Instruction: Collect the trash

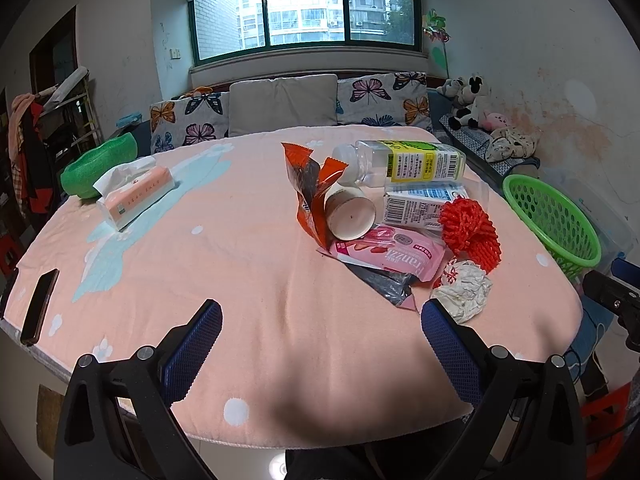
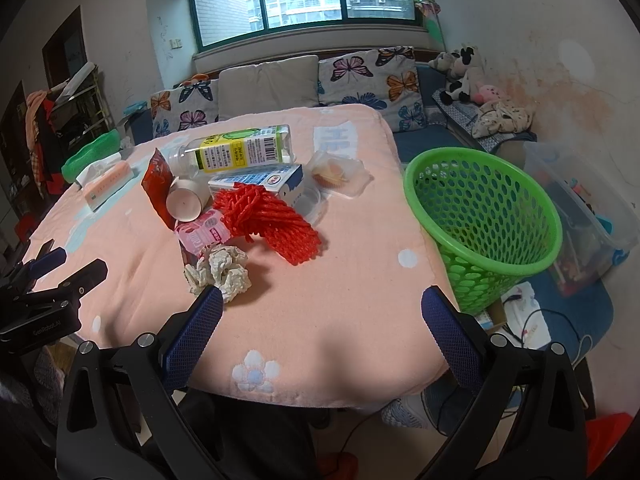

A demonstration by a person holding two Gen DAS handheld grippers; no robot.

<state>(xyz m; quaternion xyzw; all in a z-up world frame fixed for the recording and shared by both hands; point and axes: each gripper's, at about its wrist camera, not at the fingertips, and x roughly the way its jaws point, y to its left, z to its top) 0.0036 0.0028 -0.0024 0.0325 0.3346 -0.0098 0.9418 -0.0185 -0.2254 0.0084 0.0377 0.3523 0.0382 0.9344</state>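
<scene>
On the pink-covered table (image 2: 360, 300), both the left gripper (image 1: 320, 312) and right gripper (image 2: 320, 300) hover with fingers apart and empty, trash pile (image 2: 256, 208) heaped beside the green basket (image 2: 480, 216) for easy dropping.

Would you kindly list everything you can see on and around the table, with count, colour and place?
plastic bottle: one, clear with yellow-green label, lying at pile's far side
carton: one, white-blue, beside bottle
foam net: one, red, front of carton
paper cup: one, white, on its side
orange wrapper: one, against cup
pink packet: one, under cup
crumpled paper: one, white, nearest edge
clear container: one, far right of pile
tissue pack: one, pink, far left
basket: one, green, off table's right edge
phone: one, dark, left edge
left gripper: open, empty
right gripper: open, empty
</scene>
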